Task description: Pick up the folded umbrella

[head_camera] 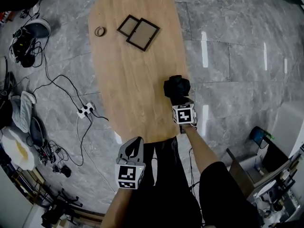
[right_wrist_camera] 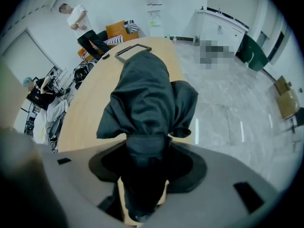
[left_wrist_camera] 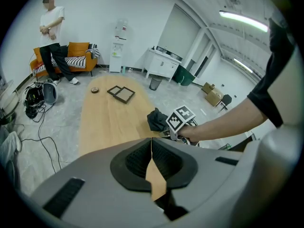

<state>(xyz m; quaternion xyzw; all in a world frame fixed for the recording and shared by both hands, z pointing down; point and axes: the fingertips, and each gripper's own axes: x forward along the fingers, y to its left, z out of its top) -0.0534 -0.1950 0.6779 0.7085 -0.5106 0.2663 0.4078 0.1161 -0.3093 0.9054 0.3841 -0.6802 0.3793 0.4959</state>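
Note:
The folded umbrella [head_camera: 176, 87] is a black bundle of fabric over the near right edge of the oval wooden table [head_camera: 128, 94]. My right gripper [head_camera: 178, 99] is shut on its lower end. In the right gripper view the umbrella [right_wrist_camera: 142, 103] rises from between the dark pads of the right gripper [right_wrist_camera: 142, 175] and fills the middle of the picture. My left gripper [head_camera: 134, 148] hangs off the table's near end, shut, with nothing in it. In the left gripper view, the left gripper [left_wrist_camera: 152, 159] has its pads met, and beyond it are the umbrella [left_wrist_camera: 156, 119] and the right gripper [left_wrist_camera: 165, 127].
Two dark picture frames [head_camera: 138, 31] and a small tape roll [head_camera: 99, 31] lie at the table's far end. A power strip [head_camera: 85, 110] and cables trail on the grey floor to the left. A person [left_wrist_camera: 51, 37] stands by an orange sofa [left_wrist_camera: 78, 56] far off.

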